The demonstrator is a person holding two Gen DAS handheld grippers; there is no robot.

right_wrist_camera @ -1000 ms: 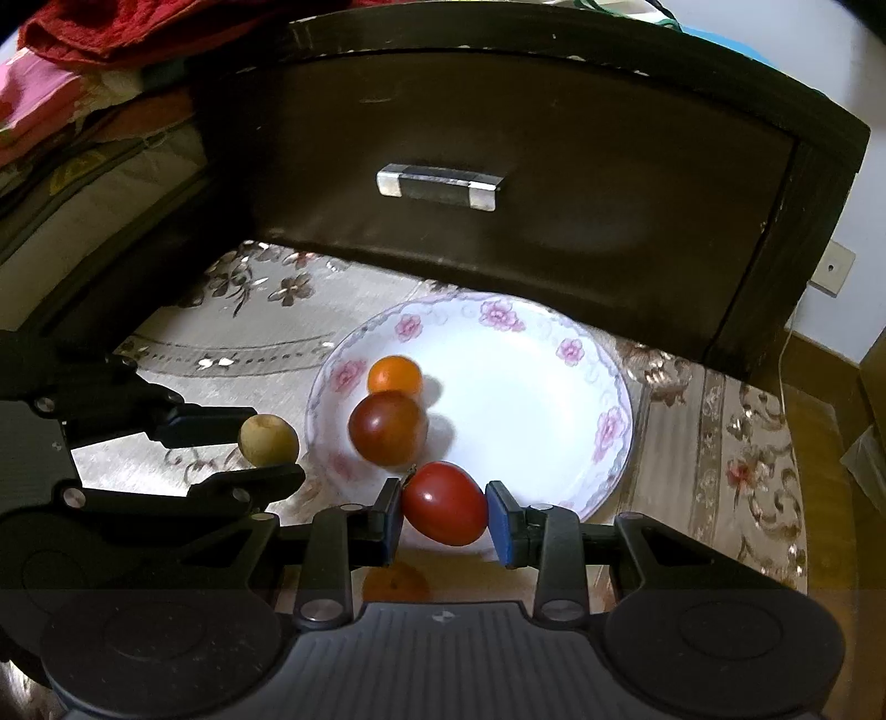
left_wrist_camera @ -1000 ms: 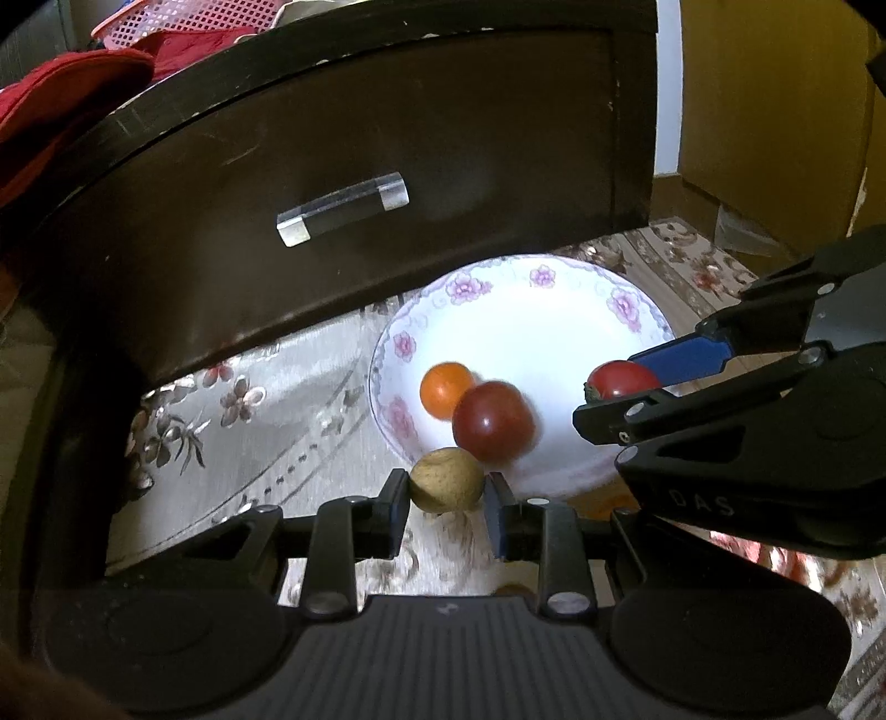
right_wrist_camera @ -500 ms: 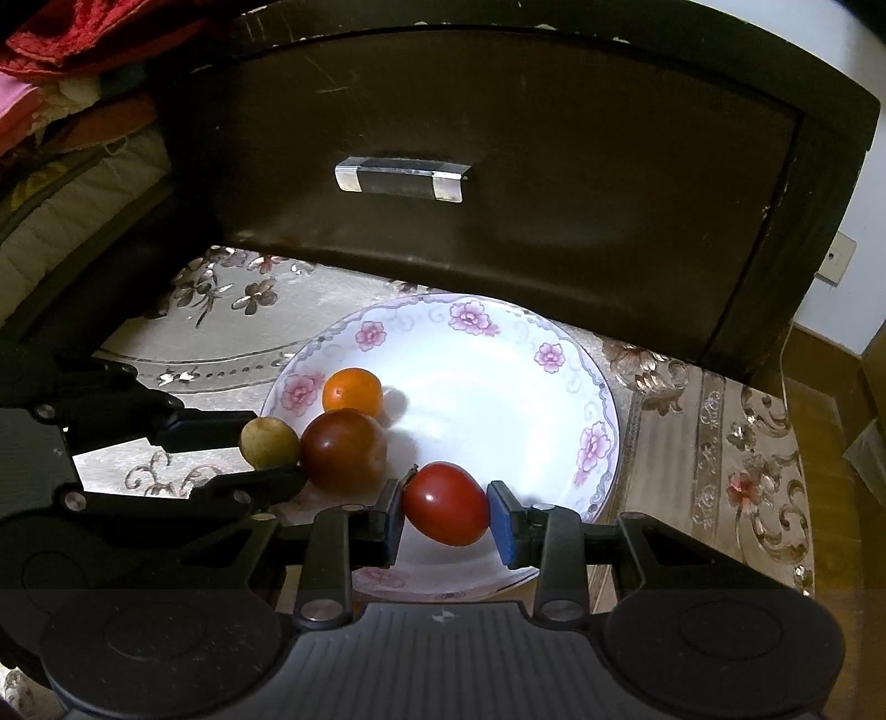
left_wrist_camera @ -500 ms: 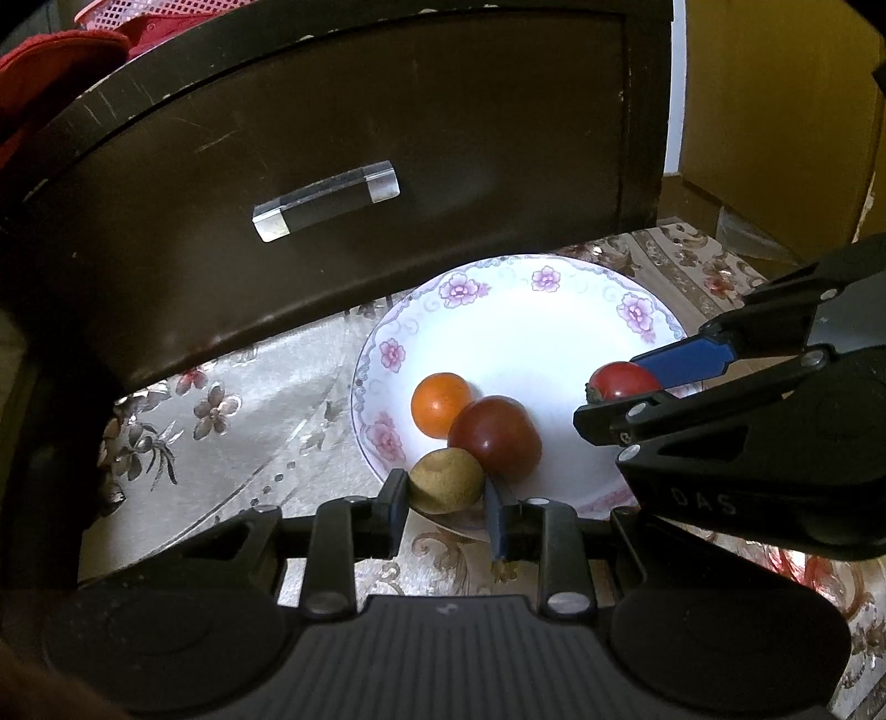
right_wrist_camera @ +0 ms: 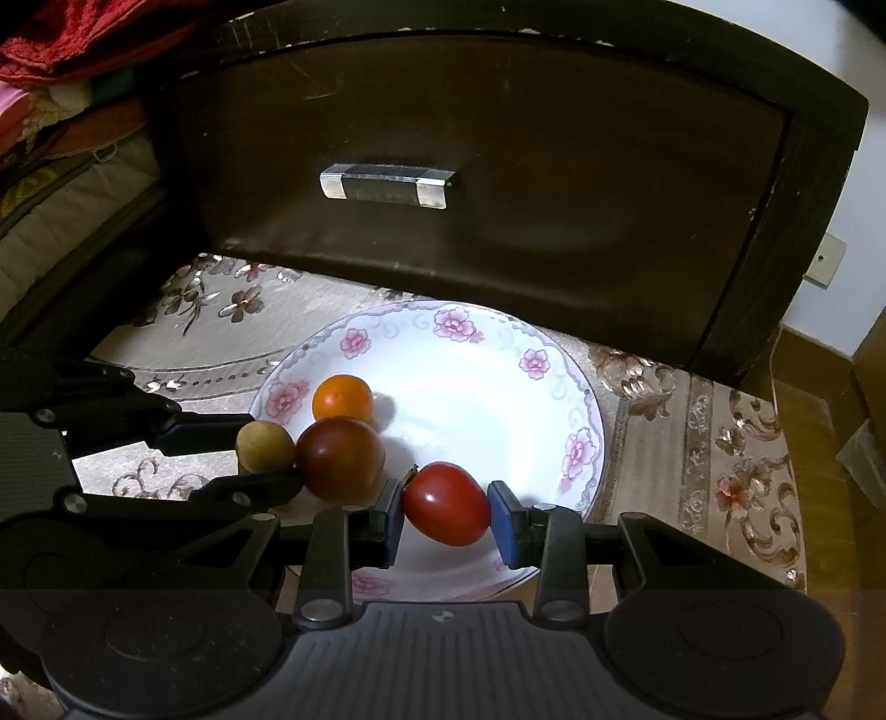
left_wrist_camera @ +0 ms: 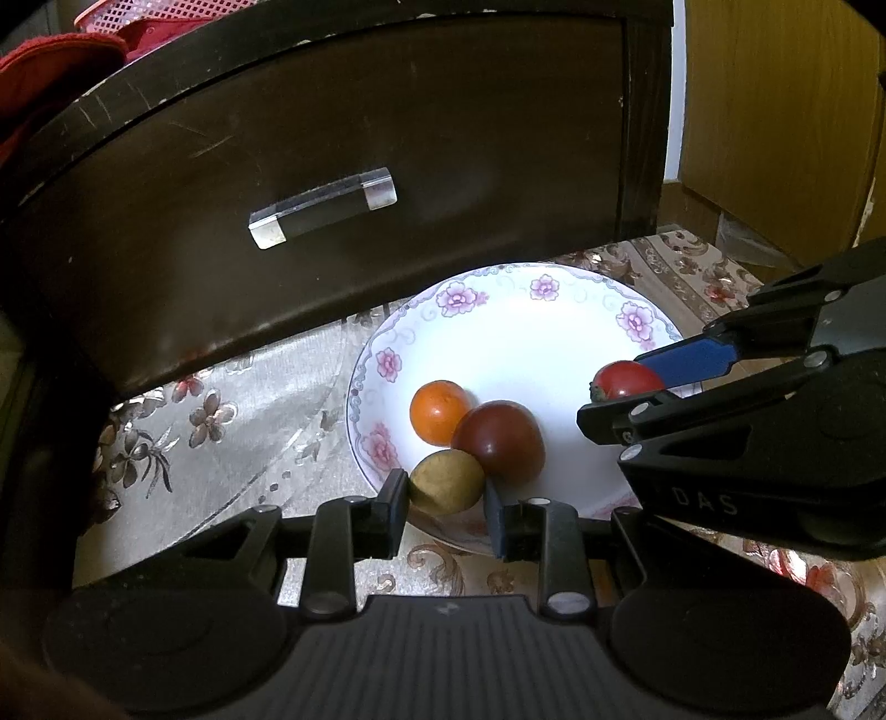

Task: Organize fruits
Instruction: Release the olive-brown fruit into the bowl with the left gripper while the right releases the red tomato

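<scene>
A white floral plate (left_wrist_camera: 559, 338) (right_wrist_camera: 487, 387) sits on a patterned cloth before a dark drawer front. On it lie an orange fruit (left_wrist_camera: 440, 412) (right_wrist_camera: 342, 397) and a dark red fruit (left_wrist_camera: 498, 440) (right_wrist_camera: 339, 457). My left gripper (left_wrist_camera: 446, 493) is shut on a tan round fruit (left_wrist_camera: 446, 481) (right_wrist_camera: 264, 444) over the plate's near-left rim. My right gripper (right_wrist_camera: 446, 512) is shut on a red tomato (right_wrist_camera: 446, 503) (left_wrist_camera: 626, 379) over the plate's near side.
The dark drawer front with a clear handle (left_wrist_camera: 324, 207) (right_wrist_camera: 387, 185) stands right behind the plate. Red cloth and a pink basket (left_wrist_camera: 138, 11) lie on top at the left. A wooden panel (left_wrist_camera: 775, 111) is at the right.
Both grippers have moved forward with their fruits, from the plate's near edge to over the plate. The tan fruit now sits beside the dark red fruit.
</scene>
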